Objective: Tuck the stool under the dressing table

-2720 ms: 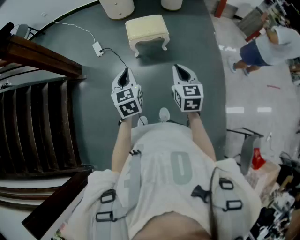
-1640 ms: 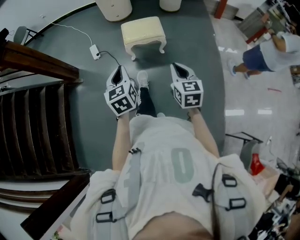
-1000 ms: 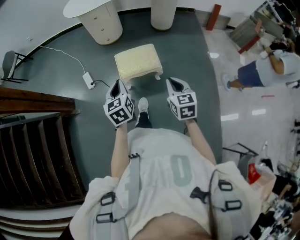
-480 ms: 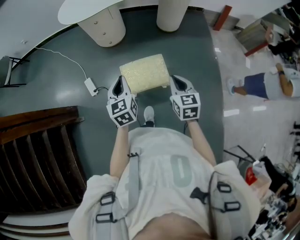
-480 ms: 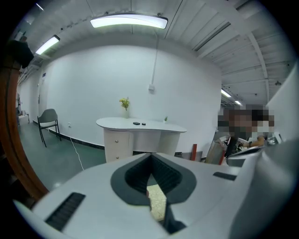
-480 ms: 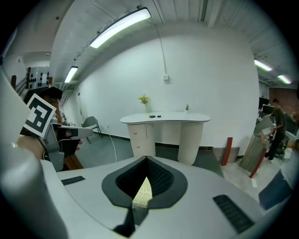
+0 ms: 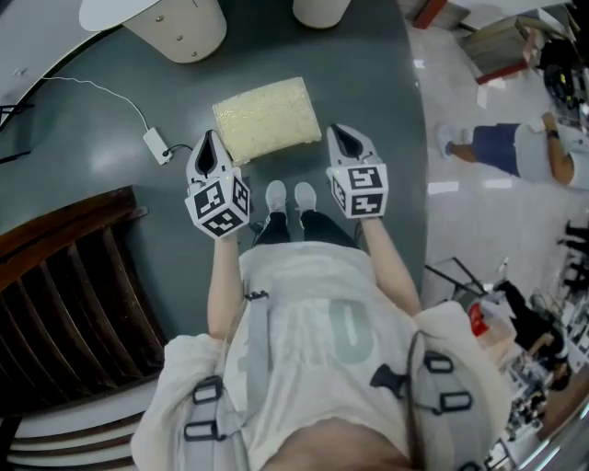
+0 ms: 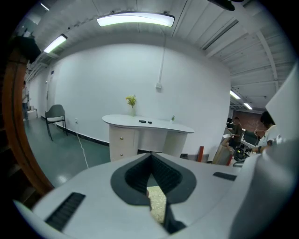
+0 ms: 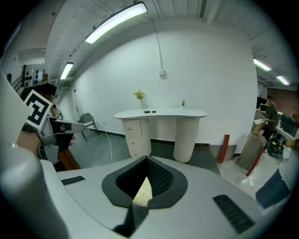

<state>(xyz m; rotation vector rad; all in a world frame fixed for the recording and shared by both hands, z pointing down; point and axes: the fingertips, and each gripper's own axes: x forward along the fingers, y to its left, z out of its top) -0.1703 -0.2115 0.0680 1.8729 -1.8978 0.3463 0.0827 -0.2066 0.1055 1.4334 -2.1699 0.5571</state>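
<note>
The cream cushioned stool [image 7: 267,118] stands on the dark green floor just ahead of my feet. The white dressing table shows only as two pedestals [image 7: 179,23] at the top edge of the head view; in the gripper views it stands whole against the white wall [image 8: 145,127] [image 9: 161,114]. My left gripper [image 7: 209,143] is shut and empty at the stool's near left corner. My right gripper [image 7: 338,135] is shut and empty just off the near right corner. Whether either touches the stool I cannot tell. A strip of the cushion [image 8: 158,205] [image 9: 142,192] shows past each gripper's closed jaws.
A white power strip [image 7: 152,145] with its cable lies on the floor left of the stool. A dark wooden railing [image 7: 64,276] fills the left side. A person [image 7: 515,147] stands on the pale floor to the right. A grey chair [image 8: 55,114] stands by the wall.
I have walked up to the stool; it is now directly before my feet. Both grippers moved forward and a little lower, from short of the stool to either side of its near edge.
</note>
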